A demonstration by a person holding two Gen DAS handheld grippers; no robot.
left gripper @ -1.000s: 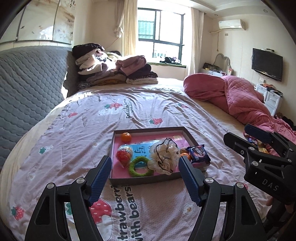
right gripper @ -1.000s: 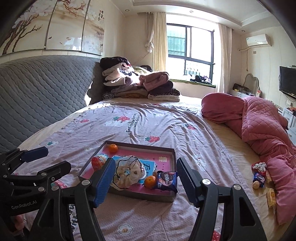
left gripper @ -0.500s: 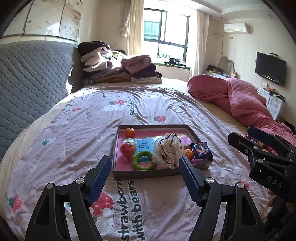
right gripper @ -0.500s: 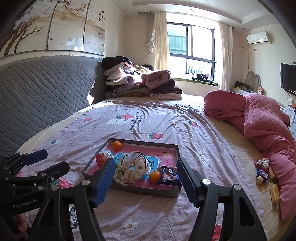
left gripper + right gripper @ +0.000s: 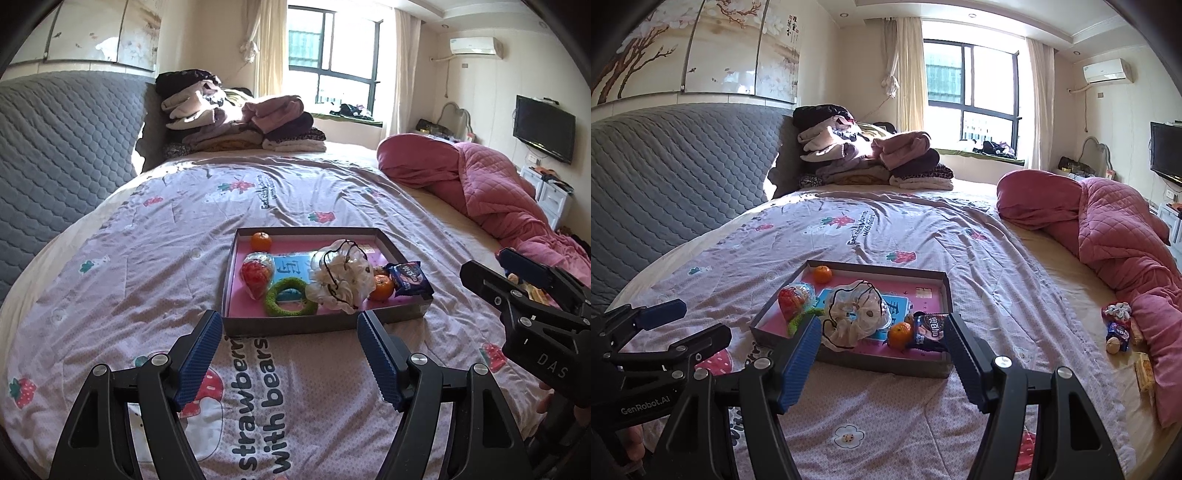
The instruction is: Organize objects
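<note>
A shallow grey tray (image 5: 314, 325) with a pink floor lies on the bedspread. It holds two oranges (image 5: 261, 241) (image 5: 382, 287), a wrapped red strawberry toy (image 5: 255, 275), a green ring (image 5: 291, 297), a white drawstring bag (image 5: 341, 280) and a blue cookie packet (image 5: 410, 278). My left gripper (image 5: 288, 325) hangs open just short of the tray's near wall, nothing between its blue pads. My right gripper (image 5: 882, 325) is also open and empty, in front of the tray (image 5: 886, 360), with the bag (image 5: 855, 314) and packet (image 5: 929, 330) beyond its tips. Each gripper shows at the edge of the other's view.
A rolled pink quilt (image 5: 1108, 229) lies along the right side of the bed, with loose snack packets (image 5: 1119, 330) beside it. Folded clothes (image 5: 236, 122) are piled at the far end. A grey quilted headboard (image 5: 55, 155) runs along the left.
Both grippers have sunk slightly towards the bedspread, so the tray sits a bit higher in each view. Their jaws stay as wide as before.
</note>
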